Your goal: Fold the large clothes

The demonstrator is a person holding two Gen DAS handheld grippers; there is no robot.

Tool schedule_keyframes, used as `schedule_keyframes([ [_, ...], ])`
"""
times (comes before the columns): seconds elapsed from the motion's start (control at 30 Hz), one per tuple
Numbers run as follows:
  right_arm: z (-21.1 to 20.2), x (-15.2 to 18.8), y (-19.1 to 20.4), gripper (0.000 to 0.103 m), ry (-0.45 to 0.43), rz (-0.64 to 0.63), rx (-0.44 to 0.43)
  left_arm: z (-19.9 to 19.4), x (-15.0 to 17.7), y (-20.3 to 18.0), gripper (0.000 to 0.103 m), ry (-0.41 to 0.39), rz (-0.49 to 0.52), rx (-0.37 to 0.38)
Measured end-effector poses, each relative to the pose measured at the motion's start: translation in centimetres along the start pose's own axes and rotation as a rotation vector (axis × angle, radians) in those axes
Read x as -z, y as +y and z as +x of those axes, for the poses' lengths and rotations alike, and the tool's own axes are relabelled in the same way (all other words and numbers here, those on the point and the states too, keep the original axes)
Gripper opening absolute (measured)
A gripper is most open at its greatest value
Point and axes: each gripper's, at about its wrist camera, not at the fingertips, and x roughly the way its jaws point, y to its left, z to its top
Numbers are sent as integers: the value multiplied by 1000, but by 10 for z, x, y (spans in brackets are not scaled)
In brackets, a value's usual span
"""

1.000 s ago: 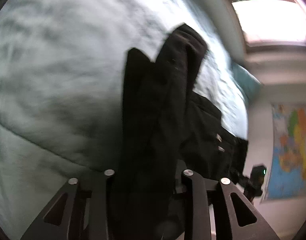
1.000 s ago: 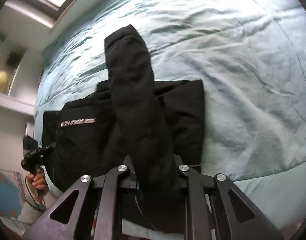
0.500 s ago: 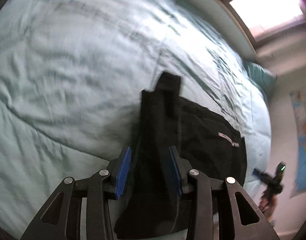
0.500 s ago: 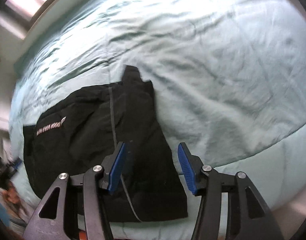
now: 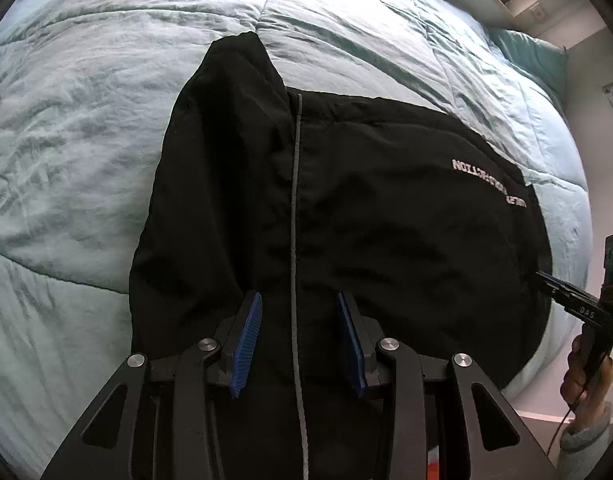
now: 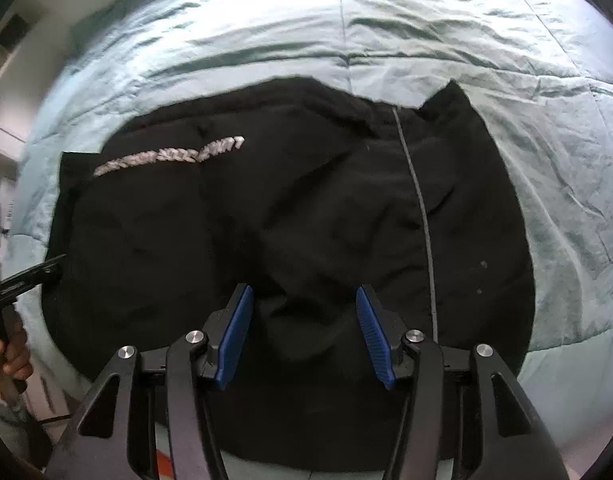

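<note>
A black jacket (image 5: 386, 208) with white lettering (image 5: 490, 182) and a grey zip line lies spread on the pale green bed. One sleeve (image 5: 226, 128) is folded over its left side. My left gripper (image 5: 300, 336) is open and empty just above the jacket's near edge. The jacket also fills the right wrist view (image 6: 290, 216), lettering (image 6: 166, 154) at the left. My right gripper (image 6: 304, 328) is open and empty above the jacket's near hem. The right gripper also shows at the right edge of the left wrist view (image 5: 566, 300).
The pale green quilted duvet (image 5: 86, 100) covers the bed all around the jacket. A teal pillow (image 5: 534, 56) lies at the far right. A wall and window frame stand beyond the bed. The left gripper's tip shows at the left edge of the right wrist view (image 6: 30, 276).
Both grippers were shut on the black sleeves and held them up. They have let go and opened, and the sleeves now lie flat on the jacket.
</note>
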Motion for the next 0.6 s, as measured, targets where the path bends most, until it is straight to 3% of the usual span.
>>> schedule_keyframes([
  [0.33, 27, 2, 2, 65, 9, 40, 56, 8, 3, 11, 40, -24, -62, 25],
  [0.5, 15, 6, 15, 66, -18, 9, 117, -5, 6, -7, 40, -43, -19, -49],
  [0.6, -8, 7, 25, 66, -53, -9, 133, -30, 7, -29, 40, -105, 55, -94],
])
